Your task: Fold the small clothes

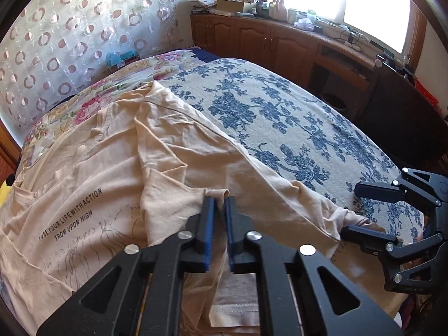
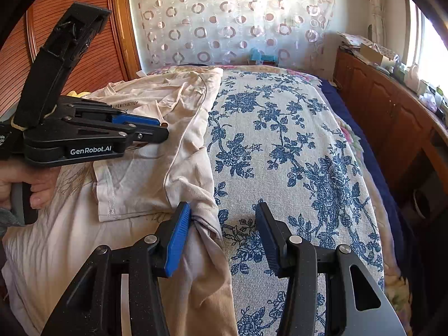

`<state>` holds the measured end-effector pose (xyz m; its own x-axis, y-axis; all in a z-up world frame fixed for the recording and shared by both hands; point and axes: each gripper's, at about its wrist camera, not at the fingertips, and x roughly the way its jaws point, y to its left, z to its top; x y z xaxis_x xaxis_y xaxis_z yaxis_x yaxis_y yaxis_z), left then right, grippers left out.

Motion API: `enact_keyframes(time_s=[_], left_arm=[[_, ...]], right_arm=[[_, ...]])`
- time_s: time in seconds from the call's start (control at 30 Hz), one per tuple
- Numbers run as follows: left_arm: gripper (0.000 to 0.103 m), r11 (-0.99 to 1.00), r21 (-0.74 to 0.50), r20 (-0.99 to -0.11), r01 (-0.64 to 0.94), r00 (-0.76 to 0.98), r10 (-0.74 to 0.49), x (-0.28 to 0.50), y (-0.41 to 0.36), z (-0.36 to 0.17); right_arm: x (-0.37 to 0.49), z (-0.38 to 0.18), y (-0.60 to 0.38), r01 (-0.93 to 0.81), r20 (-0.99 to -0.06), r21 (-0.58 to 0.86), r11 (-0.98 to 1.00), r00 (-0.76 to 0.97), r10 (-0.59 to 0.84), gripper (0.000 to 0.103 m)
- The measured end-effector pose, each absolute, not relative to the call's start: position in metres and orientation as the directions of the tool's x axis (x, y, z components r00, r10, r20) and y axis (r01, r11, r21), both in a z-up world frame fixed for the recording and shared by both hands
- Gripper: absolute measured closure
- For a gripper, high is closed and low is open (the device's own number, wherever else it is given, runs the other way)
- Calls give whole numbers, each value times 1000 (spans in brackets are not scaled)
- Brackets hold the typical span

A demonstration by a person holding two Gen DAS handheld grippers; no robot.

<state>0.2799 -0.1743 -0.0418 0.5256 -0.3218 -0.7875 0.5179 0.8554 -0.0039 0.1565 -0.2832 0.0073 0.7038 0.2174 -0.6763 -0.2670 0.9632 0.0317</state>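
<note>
A beige T-shirt (image 1: 117, 162) with black lettering lies partly folded on the bed's left side; it also shows in the right wrist view (image 2: 156, 173). My left gripper (image 1: 221, 204) is shut on a raised fold of the shirt and holds it above the rest of the cloth; in the right wrist view it (image 2: 163, 130) sits at the left over the shirt. My right gripper (image 2: 222, 224) is open, its left finger touching the shirt's bunched edge and its right finger over the bedspread. In the left wrist view it (image 1: 350, 210) shows at the right, open.
A white bedspread with blue flowers (image 2: 294, 154) covers the bed's right side. A floral quilt (image 1: 92, 98) lies beyond the shirt. Wooden cabinets (image 1: 266, 39) with clutter stand along the window wall. A patterned curtain (image 2: 224, 19) hangs behind the bed.
</note>
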Motion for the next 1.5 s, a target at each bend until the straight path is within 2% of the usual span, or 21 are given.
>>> enact_keyframes(time_s=[0.3, 0.47, 0.93, 1.0, 1.1, 1.13, 1.2, 1.23, 1.27, 1.5], left_arm=[[100, 871, -30, -727, 491, 587, -356, 267, -135, -16], [100, 894, -20, -694, 447, 637, -334, 256, -93, 4], [99, 936, -8, -729, 351, 639, -246, 243, -35, -18], [91, 938, -9, -735, 346, 634, -241, 239, -28, -22], [72, 938, -3, -729, 348, 641, -240, 233, -20, -25], [58, 936, -5, -728, 351, 641, -244, 232, -17, -26], [42, 935, -14, -735, 354, 630, -250, 231, -12, -30], [26, 935, -20, -749, 355, 614, -249, 232, -9, -35], [23, 935, -22, -754, 355, 609, -249, 232, -8, -38], [23, 940, -24, -784, 340, 577, -229, 231, 1, -63]], right_arm=[[156, 8, -283, -266, -675, 34, 963, 704, 219, 53], [156, 8, -284, -266, -675, 34, 963, 705, 219, 53], [156, 7, -283, -264, -676, 23, 964, 707, 209, 53], [157, 7, -283, -263, -676, 22, 964, 707, 208, 53], [156, 7, -283, -263, -676, 23, 965, 707, 209, 53], [156, 7, -283, -263, -676, 22, 965, 707, 208, 53], [156, 7, -283, -263, -676, 22, 965, 707, 208, 53], [156, 7, -283, -263, -676, 22, 965, 707, 208, 53], [156, 7, -283, -263, -676, 21, 965, 707, 207, 53], [157, 6, -282, -262, -676, 18, 965, 708, 205, 53]])
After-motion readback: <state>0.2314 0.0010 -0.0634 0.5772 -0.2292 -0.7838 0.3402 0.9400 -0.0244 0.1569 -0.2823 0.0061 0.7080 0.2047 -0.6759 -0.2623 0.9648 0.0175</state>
